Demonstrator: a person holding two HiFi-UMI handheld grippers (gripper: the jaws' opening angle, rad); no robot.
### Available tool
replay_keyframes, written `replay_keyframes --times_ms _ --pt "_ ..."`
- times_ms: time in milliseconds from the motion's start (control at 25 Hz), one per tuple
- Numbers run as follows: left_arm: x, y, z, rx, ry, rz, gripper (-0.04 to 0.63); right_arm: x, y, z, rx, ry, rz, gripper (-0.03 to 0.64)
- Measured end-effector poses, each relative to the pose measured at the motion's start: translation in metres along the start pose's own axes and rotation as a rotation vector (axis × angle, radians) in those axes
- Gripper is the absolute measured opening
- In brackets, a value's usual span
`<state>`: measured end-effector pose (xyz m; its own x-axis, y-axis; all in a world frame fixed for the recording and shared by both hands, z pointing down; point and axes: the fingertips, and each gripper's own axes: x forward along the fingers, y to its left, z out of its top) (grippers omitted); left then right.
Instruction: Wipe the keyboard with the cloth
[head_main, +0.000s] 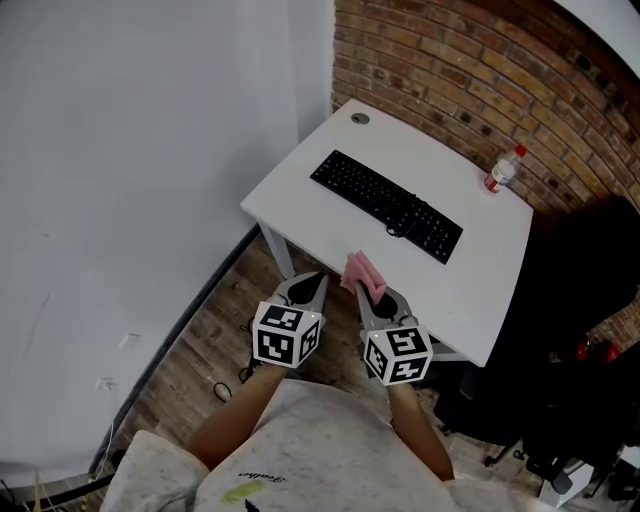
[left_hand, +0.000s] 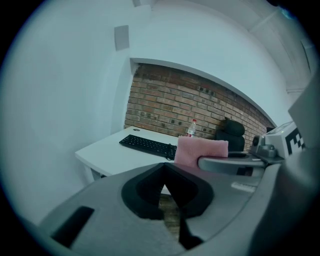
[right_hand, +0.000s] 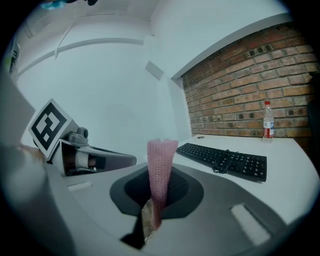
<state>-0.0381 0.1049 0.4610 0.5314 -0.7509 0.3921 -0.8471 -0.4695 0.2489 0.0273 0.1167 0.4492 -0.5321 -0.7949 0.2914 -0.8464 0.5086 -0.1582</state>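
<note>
- The right gripper has its fingers closed on the pink cloth. The cloth stands up from them as a narrow folded strip, in the air at the near edge of the counter. It does not yet touch the keyboard.
- Only the low end of the cloth seems pinched, so I think it may slip out or fold over when it is dragged across the keys.
- The left gripper has its fingers together with nothing between them, and it holds nothing down. A hard stroke could push the keyboard along the smooth counter.
- A coiled cable lies on the right part of the keyboard. The cloth could catch on it.
- The bottle stands at the far right, well apart from the keyboard. Only a very wide sweep would knock it over.
</note>
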Motion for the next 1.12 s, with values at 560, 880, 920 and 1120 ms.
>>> replay_keyframes --times_ms 560,880,920,1120 --pt "0.078 0.088 0.048 0.008 0.078 -0.090 -0.005 0.124 -0.023 0.032 0.054 0.040 -0.061 0.025" --pt "0.110 0.139 0.069 0.007 0.115 -0.136 -0.005 0.202 -0.022 0.051 0.034 0.059 -0.083 0.025" --pt "0.114 0.145 0.072 0.008 0.116 -0.143 -0.005 0.211 -0.022 0.052 0.030 0.064 -0.086 0.025" --pt "0.134 0.171 0.082 0.018 0.136 -0.178 -0.005 0.255 -0.026 0.050 0.019 0.108 -0.104 0.025"
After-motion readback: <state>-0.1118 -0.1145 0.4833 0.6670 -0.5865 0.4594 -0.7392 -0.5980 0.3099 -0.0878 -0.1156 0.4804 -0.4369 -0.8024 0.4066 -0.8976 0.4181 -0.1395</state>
